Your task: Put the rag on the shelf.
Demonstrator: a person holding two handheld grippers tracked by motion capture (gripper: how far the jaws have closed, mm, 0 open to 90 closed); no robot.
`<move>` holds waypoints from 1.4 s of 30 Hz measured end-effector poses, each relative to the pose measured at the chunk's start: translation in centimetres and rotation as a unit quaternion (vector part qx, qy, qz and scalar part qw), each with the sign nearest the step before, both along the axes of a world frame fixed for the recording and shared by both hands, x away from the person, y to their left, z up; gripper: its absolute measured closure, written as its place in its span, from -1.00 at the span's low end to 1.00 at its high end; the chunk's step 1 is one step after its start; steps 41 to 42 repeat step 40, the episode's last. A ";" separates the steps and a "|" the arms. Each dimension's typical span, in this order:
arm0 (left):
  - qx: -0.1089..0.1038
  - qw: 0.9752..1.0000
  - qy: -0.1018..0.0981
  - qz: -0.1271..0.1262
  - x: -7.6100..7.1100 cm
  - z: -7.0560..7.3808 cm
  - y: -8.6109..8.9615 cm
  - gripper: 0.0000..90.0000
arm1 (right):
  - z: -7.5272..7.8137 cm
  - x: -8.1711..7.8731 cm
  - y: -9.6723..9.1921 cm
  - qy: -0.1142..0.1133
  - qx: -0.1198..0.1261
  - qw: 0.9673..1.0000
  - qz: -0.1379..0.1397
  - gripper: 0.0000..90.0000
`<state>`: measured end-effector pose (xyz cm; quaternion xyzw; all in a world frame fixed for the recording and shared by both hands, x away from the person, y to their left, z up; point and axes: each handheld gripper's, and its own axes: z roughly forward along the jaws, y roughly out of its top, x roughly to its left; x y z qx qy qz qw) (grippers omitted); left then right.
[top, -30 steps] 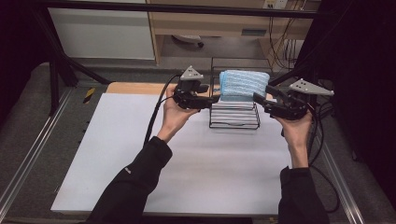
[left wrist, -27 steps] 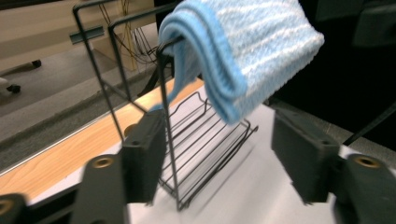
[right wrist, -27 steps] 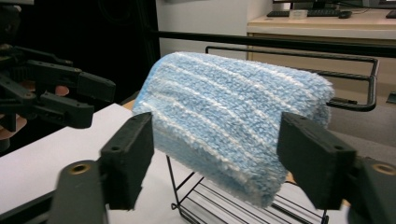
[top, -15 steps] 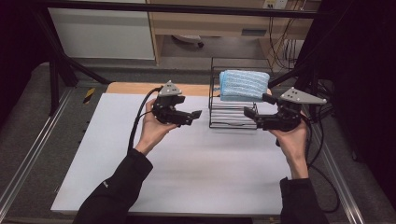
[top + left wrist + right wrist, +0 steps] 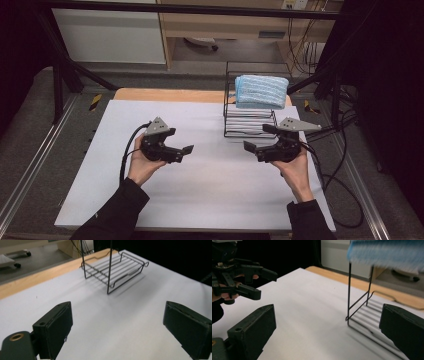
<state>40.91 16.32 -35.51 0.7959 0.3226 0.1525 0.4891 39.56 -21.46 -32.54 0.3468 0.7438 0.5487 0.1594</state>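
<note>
A folded blue towel (image 5: 261,91) lies on top of a black wire rack (image 5: 250,125) at the back right of the white table (image 5: 210,200). My left gripper (image 5: 180,141) hovers over the table's middle left, well clear of the rack, and is open. Its jaws have just been opening, and nothing is between them (image 5: 117,306). My right gripper (image 5: 257,137) sits just in front of the rack, also open after its jaws have just been opening, and it is empty (image 5: 328,310). In the right gripper view the towel (image 5: 387,252) is above the rack (image 5: 362,310), with the left gripper (image 5: 265,283) at far left.
A wooden strip (image 5: 170,95) runs along the table's far edge. Metal rails (image 5: 30,165) flank the table on both sides. Cables (image 5: 340,165) trail off the right side. The rack's lower shelf (image 5: 115,267) holds nothing.
Both grippers have drawn back from the towel's sides toward the person and sunk lower, the left one swinging far left. Their jaws stand wider. The towel stays on the rack.
</note>
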 end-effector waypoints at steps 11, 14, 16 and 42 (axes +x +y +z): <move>0.003 0.999 0.025 0.023 -2.2 -4.3 4.4 -0.77 | -5.5 -0.9 -0.7 0.054 -0.009 0.998 0.012 -0.99; 0.009 0.999 0.025 0.029 -2.8 -5.1 5.4 -0.76 | -6.9 -1.2 -1.3 0.065 -0.022 0.998 0.014 -0.99; 0.011 0.999 0.027 0.033 -3.2 -5.6 6.1 -0.76 | -7.7 -1.5 -1.7 0.074 -0.027 0.997 0.013 -0.99; 0.040 0.997 0.047 0.045 -5.2 -9.1 9.8 -0.76 | -12.3 -3.4 -5.2 0.095 -0.040 0.995 0.002 -0.99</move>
